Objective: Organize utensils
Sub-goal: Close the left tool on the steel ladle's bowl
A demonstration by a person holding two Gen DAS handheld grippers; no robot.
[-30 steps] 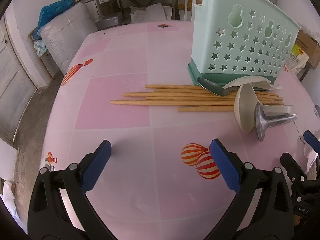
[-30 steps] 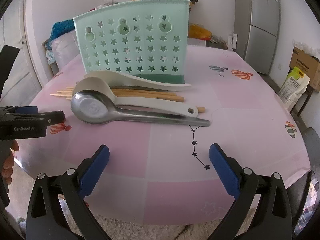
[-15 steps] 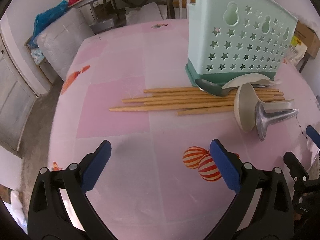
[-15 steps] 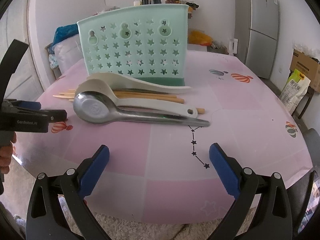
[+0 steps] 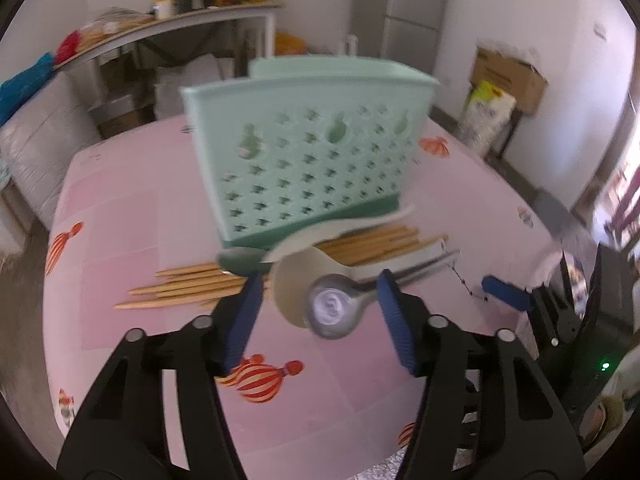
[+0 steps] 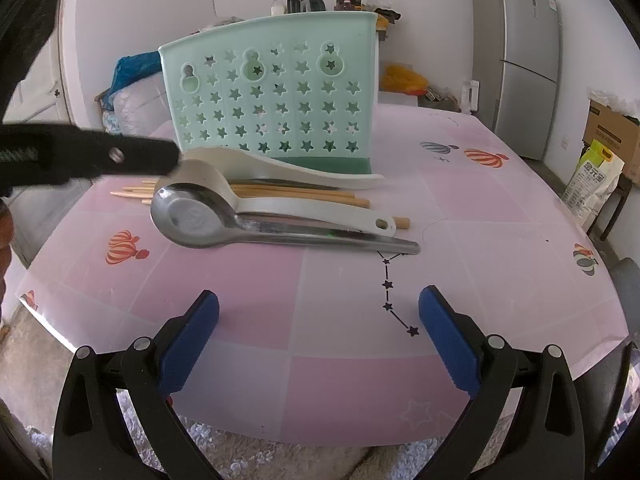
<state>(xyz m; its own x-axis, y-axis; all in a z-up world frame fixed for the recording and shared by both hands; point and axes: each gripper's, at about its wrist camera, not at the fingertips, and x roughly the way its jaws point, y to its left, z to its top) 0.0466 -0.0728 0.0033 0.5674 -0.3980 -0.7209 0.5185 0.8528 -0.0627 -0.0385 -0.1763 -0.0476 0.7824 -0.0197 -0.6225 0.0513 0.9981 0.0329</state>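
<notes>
A mint green star-holed utensil holder (image 6: 276, 100) stands on the pink table (image 6: 460, 200); it also shows in the left wrist view (image 5: 304, 160). In front of it lie a metal ladle (image 6: 208, 220), a white ladle (image 6: 280, 202), a white rice paddle (image 6: 288, 168) and several wooden chopsticks (image 6: 304, 192). My left gripper (image 5: 320, 308) is open, its fingers on either side of the ladle bowls (image 5: 332, 312), above them. My right gripper (image 6: 318, 332) is open and empty over the near table edge.
A grey fridge (image 6: 516, 52) stands at the back right. Cardboard boxes and a yellow bag (image 6: 592, 180) sit right of the table. A shelf with bottles (image 5: 192, 4) and white sacks (image 5: 36, 140) lie behind.
My left gripper has swung right and forward toward the ladle bowls, and its jaws have narrowed. It now crosses the left of the right wrist view. The right gripper barely moved.
</notes>
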